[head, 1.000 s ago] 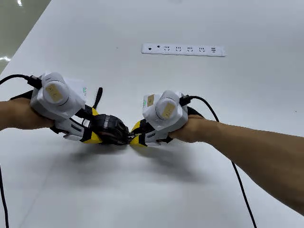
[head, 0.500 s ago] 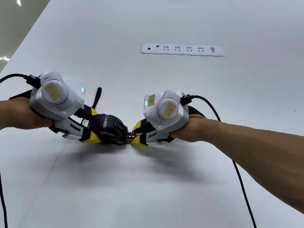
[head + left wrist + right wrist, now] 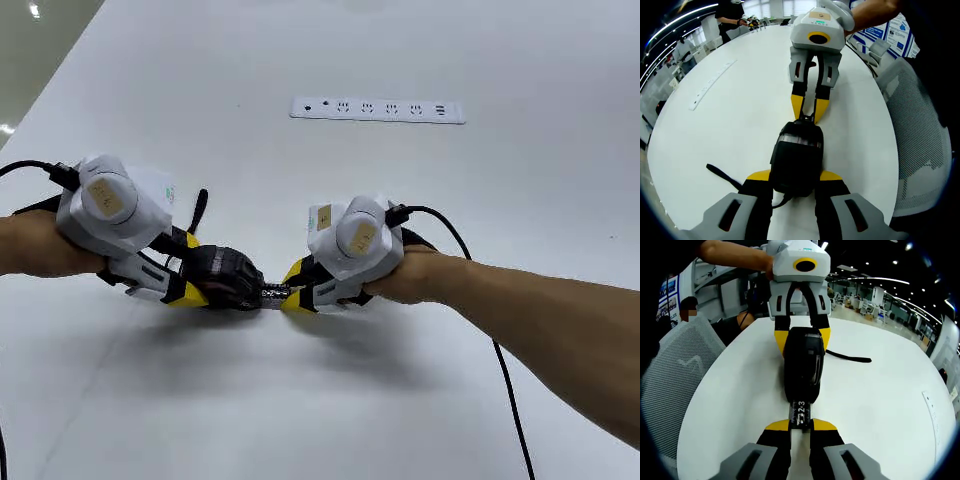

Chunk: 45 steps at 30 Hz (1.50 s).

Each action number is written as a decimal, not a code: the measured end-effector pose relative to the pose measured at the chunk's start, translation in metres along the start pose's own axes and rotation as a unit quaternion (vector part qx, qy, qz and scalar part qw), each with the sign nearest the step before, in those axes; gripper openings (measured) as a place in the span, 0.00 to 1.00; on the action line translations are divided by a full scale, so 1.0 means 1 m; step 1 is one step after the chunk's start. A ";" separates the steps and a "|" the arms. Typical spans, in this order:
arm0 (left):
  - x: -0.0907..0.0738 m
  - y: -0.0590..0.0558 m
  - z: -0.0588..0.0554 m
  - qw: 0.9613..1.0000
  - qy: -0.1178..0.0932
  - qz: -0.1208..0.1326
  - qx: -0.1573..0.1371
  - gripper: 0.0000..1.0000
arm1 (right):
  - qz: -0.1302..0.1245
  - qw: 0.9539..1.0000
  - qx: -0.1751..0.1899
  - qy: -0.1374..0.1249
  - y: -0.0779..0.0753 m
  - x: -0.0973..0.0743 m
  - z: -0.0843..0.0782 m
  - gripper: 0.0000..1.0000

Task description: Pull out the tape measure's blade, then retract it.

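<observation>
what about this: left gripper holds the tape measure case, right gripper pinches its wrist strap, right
No: the right gripper pinches the blade, not the wrist strap, which lies loose on the table, as the right gripper view shows. The left gripper does hold the tape measure case.

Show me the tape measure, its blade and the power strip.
tape measure (image 3: 797,162): left gripper view, middle of black case.
blade (image 3: 801,414): right gripper view, printed numbers.
power strip (image 3: 377,109): head view, middle of strip.
</observation>
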<state>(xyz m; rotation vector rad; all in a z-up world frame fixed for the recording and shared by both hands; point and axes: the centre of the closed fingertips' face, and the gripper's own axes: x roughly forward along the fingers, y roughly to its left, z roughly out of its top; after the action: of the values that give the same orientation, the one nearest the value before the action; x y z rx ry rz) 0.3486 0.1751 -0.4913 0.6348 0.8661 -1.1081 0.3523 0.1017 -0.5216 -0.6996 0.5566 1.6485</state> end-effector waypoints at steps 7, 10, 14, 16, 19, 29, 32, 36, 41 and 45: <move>0.000 -0.001 0.000 1.000 -0.001 -0.001 -0.002 0.27 | -0.001 1.000 -0.001 0.001 0.000 -0.004 -0.004 0.09; 0.000 -0.001 0.000 1.000 -0.001 -0.001 -0.002 0.27 | -0.001 1.000 -0.002 0.003 0.000 -0.006 -0.006 0.09; 0.000 -0.001 -0.001 1.000 -0.001 -0.001 -0.002 0.27 | -0.002 1.000 0.000 0.003 0.000 -0.008 -0.008 0.09; 0.000 -0.001 -0.001 1.000 -0.002 -0.001 -0.002 0.27 | -0.001 1.000 0.001 0.003 0.000 -0.009 -0.010 0.09; 0.000 -0.001 -0.001 1.000 -0.002 -0.001 -0.002 0.27 | -0.002 1.000 0.000 0.002 0.001 -0.012 -0.012 0.09; 0.001 0.000 -0.001 1.000 -0.003 -0.002 -0.003 0.27 | -0.003 1.000 -0.001 0.006 0.000 -0.020 -0.019 0.09; 0.001 0.000 0.000 1.000 -0.003 -0.002 -0.003 0.27 | -0.004 1.000 -0.002 0.007 0.001 -0.024 -0.021 0.09; 0.001 0.000 0.000 1.000 -0.004 -0.003 -0.003 0.27 | -0.004 1.000 -0.003 0.009 0.000 -0.028 -0.025 0.09; 0.001 0.000 0.000 1.000 -0.004 -0.003 -0.004 0.27 | -0.005 1.000 -0.001 0.012 0.000 -0.031 -0.031 0.09; 0.002 0.000 0.000 1.000 -0.004 -0.003 -0.004 0.27 | -0.005 1.000 0.002 0.013 0.001 -0.035 -0.036 0.09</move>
<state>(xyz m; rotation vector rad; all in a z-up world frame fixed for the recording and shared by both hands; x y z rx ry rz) 0.3490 0.1743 -0.4928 0.6206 0.8661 -1.1118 0.3607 0.0522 -0.5218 -0.7211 0.5727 1.6309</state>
